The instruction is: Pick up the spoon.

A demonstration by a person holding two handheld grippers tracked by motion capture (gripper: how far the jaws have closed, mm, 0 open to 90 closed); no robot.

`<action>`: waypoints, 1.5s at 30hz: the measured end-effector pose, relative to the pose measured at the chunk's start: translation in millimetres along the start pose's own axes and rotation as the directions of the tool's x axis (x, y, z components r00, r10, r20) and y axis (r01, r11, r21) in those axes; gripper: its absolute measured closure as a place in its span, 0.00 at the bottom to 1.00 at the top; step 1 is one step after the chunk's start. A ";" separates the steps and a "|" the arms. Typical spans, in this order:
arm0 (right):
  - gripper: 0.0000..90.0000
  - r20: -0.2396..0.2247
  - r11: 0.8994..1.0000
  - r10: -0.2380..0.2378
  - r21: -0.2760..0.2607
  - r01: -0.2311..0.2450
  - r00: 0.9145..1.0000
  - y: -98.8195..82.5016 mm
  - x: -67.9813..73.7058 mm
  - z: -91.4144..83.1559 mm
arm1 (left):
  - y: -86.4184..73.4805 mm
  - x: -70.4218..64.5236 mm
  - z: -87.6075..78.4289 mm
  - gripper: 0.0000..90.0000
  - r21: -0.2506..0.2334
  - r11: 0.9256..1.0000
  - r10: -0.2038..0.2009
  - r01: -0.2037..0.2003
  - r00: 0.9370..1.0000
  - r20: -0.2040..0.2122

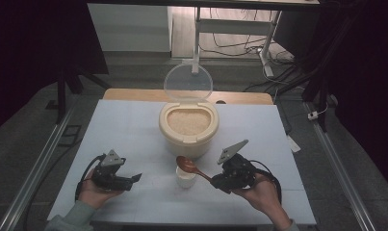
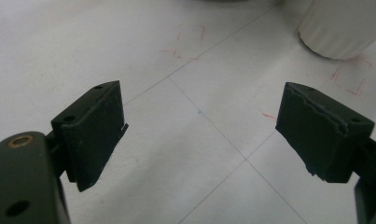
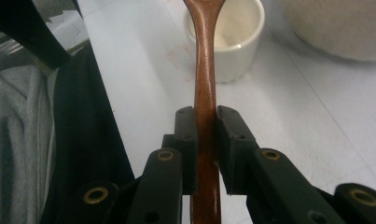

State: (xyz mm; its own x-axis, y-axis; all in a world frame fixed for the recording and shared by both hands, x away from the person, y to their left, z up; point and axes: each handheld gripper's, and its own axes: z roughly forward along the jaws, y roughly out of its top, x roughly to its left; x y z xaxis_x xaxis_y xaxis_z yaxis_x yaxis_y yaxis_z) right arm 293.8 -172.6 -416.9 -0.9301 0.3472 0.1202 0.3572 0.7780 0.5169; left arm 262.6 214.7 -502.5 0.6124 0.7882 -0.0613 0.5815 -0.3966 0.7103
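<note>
Reddish-brown wooden spoon [image 1: 191, 168], white cup [image 1: 185, 179], cream rice bin [image 1: 188, 136] — black tools.

Left hand [image 1: 93, 191]: you cup the left hand-held gripper [image 1: 135, 178] from below, low over the surface at the near left, forearm entering from the bottom edge.
Left jaws: wide apart, pointing toward the middle, nothing between them.
Right hand [image 1: 260, 191]: you grip the right hand-held gripper [image 1: 213, 180] from behind at the near right, its nose aimed left and slightly away from you.
Right jaws: pressed on a spoon [image 3: 205, 84] handle, pads flat against both sides.
</note>
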 end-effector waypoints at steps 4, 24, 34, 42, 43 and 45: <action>0.87 -0.009 1.000 -0.026 0.006 0.026 1.000 8.0 1.4 3.1 | 0.2 -0.5 -0.7 0.17 -0.001 1.000 0.001 -0.001 1.000 0.000; 0.87 -0.028 0.991 -0.126 0.048 0.127 0.992 28.5 3.3 19.0 | 15.2 -10.0 -21.3 0.18 -0.048 0.998 0.046 -0.043 0.997 0.062; 0.87 -0.032 0.987 -0.151 0.045 0.152 0.988 29.5 3.8 20.5 | 46.5 -40.0 -35.3 0.19 -0.093 0.983 0.167 -0.156 0.977 0.130; 0.87 -0.036 0.987 -0.152 0.044 0.154 0.988 29.1 5.0 19.9 | 69.0 -63.9 -30.4 0.19 -0.100 0.968 0.243 -0.228 0.953 0.181; 0.87 -0.040 0.985 -0.167 0.036 0.169 0.985 29.6 4.9 20.3 | 71.7 -65.7 -29.3 0.20 -0.099 0.967 0.251 -0.236 0.950 0.186; 0.87 -0.041 0.985 -0.167 0.037 0.168 0.985 29.9 6.7 20.8 | 77.2 -68.7 -27.1 0.20 -0.101 0.964 0.262 -0.246 0.946 0.192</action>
State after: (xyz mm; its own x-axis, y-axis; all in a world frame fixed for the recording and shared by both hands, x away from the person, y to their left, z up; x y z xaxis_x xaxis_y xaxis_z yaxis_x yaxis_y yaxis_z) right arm 300.0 -136.2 -418.3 -0.9793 0.1910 0.0670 0.1987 0.8442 0.4979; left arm 250.9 142.7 -424.4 0.8344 0.5511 -0.0068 0.3558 -0.5292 0.7703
